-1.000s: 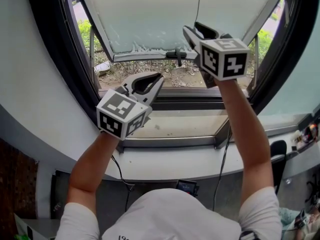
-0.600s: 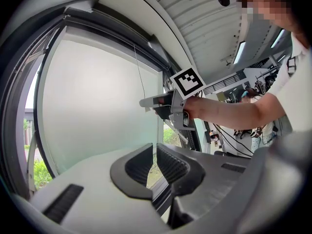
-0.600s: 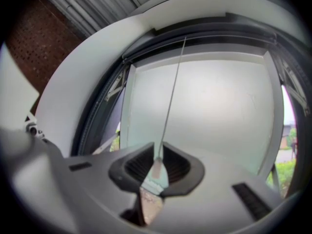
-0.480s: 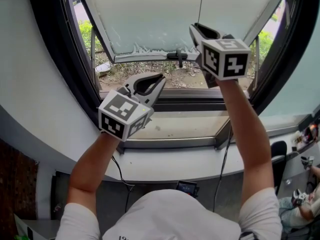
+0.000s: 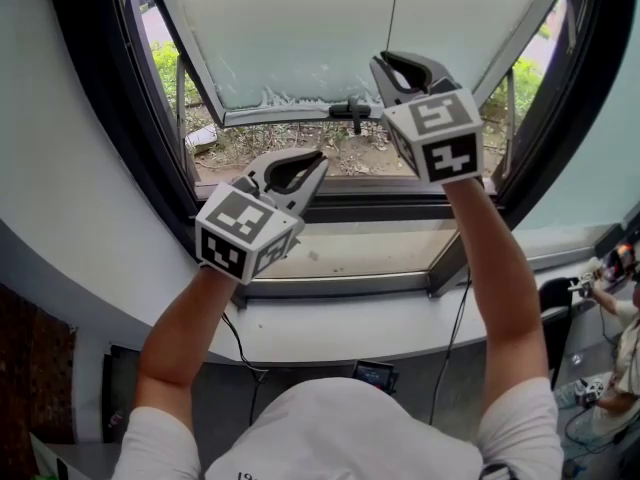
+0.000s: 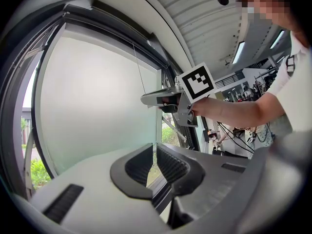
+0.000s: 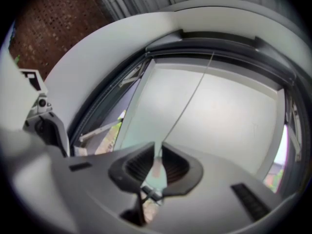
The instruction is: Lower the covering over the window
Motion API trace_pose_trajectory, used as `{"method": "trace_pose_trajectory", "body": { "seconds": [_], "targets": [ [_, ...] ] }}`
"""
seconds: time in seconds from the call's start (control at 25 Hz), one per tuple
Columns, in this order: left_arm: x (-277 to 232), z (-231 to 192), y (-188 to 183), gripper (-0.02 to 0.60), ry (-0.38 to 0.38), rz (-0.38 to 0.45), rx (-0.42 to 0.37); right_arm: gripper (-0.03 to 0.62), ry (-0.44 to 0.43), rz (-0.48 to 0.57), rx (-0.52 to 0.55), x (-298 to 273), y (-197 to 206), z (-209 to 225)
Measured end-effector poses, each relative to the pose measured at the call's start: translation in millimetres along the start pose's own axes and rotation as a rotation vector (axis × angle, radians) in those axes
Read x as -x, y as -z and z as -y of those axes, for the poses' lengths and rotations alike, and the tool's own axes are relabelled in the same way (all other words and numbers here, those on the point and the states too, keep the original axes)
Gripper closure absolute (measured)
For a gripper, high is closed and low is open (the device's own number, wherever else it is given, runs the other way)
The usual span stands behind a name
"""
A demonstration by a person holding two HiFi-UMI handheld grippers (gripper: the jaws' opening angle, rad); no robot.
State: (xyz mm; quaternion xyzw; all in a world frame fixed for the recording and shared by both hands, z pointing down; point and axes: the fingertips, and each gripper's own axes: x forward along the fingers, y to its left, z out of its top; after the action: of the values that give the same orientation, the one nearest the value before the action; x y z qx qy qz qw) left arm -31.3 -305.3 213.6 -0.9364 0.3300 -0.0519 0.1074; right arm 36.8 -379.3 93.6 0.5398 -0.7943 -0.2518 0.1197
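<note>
A thin pull cord hangs in front of the window and rises to the dark housing along the window's top. My right gripper is raised to the cord and shut on it. In the right gripper view the cord runs down between the jaws, with its small pale end piece pinched there. My left gripper is lower and to the left, above the sill, shut with nothing in it. From the left gripper view I see the right gripper at the cord.
The frosted sash is pushed outward, with a black handle on its lower bar. Below it lies the sill, with greenery outside. A cable hangs under the sill. Another person is at the far right.
The right gripper's jaws were open beside the cord; they have now shut on it. The gripper has shifted slightly left and turned. The left gripper has hardly moved.
</note>
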Motion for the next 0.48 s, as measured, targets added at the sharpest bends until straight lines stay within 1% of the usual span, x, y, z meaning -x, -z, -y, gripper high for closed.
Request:
{"method": "trace_pose_trajectory", "body": {
  "seconds": [0.24,0.32,0.48],
  "targets": [
    [-2.9,4.7,0.1,0.561,0.009,0.007,0.0,0.537,-0.077,-0.051,0.036,0.9,1.8,-9.8],
    [-4.6,5.2,2.7,0.561,0.013,0.004,0.007,0.537,-0.108,-0.085,0.053,0.4,7.9,-16.8],
    [-8.3,6.7,8.0,0.561,0.022,-0.002,0.016,0.537,-0.141,-0.147,0.086,-0.7,26.6,-27.2]
  ]
}}
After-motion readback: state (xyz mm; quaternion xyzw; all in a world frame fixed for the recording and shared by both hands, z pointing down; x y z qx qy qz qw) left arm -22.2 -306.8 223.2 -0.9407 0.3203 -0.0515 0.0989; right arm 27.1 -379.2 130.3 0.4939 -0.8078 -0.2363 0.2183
